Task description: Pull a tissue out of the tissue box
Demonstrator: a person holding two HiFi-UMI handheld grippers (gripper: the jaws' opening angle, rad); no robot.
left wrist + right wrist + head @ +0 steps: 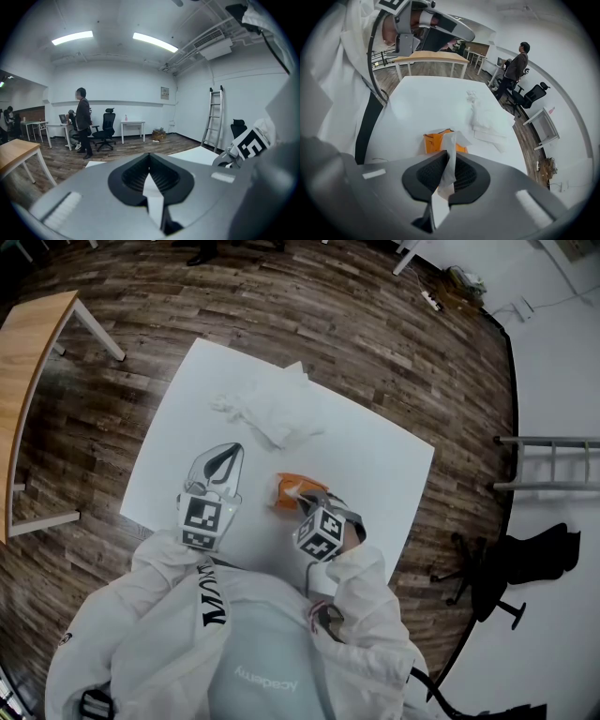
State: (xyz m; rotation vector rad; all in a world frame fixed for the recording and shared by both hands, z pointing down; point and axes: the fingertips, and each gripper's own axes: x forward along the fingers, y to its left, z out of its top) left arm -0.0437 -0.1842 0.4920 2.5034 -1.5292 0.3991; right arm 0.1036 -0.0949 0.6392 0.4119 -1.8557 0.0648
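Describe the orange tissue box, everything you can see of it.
The tissue box is small and orange, apparently a soft flat pack. It lies on the white table, apart from the loose tissues farther out. A white tissue rises from its top and is pinched by the right gripper, whose jaws are closed on it just above the box. No print is readable.

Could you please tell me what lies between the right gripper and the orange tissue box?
A white tissue runs from the tissue box up into the shut right gripper; the right gripper view shows it.
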